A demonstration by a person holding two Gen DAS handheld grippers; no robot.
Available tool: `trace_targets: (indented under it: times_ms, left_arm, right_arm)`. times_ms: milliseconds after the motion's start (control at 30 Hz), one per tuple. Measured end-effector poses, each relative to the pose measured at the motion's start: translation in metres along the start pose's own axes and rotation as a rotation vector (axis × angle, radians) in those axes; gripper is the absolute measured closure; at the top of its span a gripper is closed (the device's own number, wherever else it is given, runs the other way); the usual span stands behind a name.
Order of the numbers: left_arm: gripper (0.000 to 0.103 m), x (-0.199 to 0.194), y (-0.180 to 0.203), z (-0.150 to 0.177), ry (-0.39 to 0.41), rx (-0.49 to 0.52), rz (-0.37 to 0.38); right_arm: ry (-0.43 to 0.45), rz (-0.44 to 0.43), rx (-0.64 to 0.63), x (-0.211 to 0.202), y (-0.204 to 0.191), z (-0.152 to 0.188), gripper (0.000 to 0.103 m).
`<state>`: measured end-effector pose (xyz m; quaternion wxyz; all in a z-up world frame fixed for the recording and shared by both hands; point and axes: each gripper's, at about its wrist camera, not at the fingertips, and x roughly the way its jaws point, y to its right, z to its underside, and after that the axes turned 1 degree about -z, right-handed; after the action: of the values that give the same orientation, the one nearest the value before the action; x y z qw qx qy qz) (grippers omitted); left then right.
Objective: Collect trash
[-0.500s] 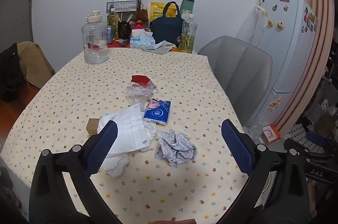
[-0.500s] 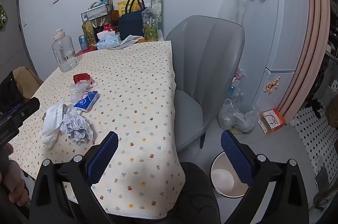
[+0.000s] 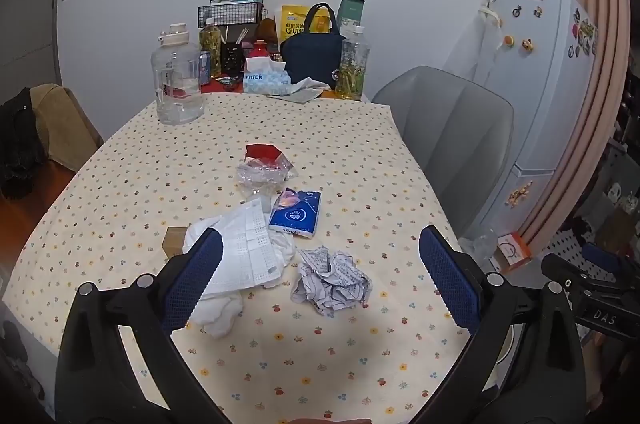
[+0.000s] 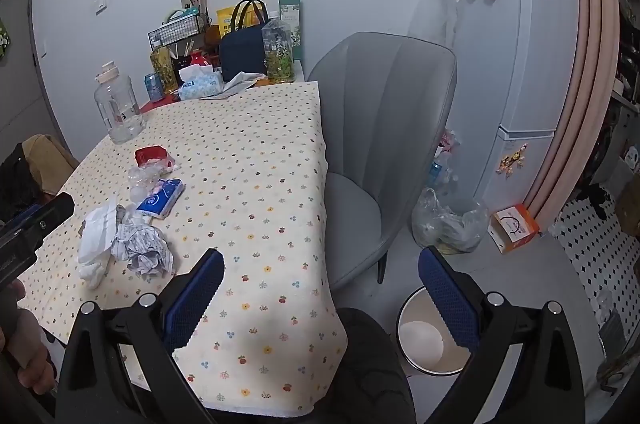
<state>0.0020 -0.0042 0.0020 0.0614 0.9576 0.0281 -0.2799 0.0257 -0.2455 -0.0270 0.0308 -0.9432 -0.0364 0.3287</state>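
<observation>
In the left wrist view the left gripper [image 3: 320,280] hangs with jaws spread wide and empty over the floral tablecloth [image 3: 360,160], the crumpled paper ball [image 3: 332,282] lying between its fingers, with a white face mask [image 3: 244,256] just left of the ball and a blue tissue pack [image 3: 297,212] just beyond it. In the right wrist view the right gripper [image 4: 320,288] also gapes wide and empty past the near right corner of the tablecloth [image 4: 260,184], the paper ball [image 4: 145,252] well to its left and a white waste bin [image 4: 432,340] on the floor under its right finger.

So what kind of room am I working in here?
Most likely a small home dining or kitchen corner: a table with a flowered tablecloth and scattered trash, a grey padded chair beside it, and a white fridge covered in magnets.
</observation>
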Motion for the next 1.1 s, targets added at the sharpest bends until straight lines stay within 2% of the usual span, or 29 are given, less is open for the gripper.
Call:
trace_targets:
  times_ms: [1100]
  left_arm:
    - [0.006,-0.0013,0.0005,-0.0012,0.004,-0.002,0.005]
  right_arm:
    - [0.008,0.009,0.008,-0.0019,0.0056,-0.0007,0.008]
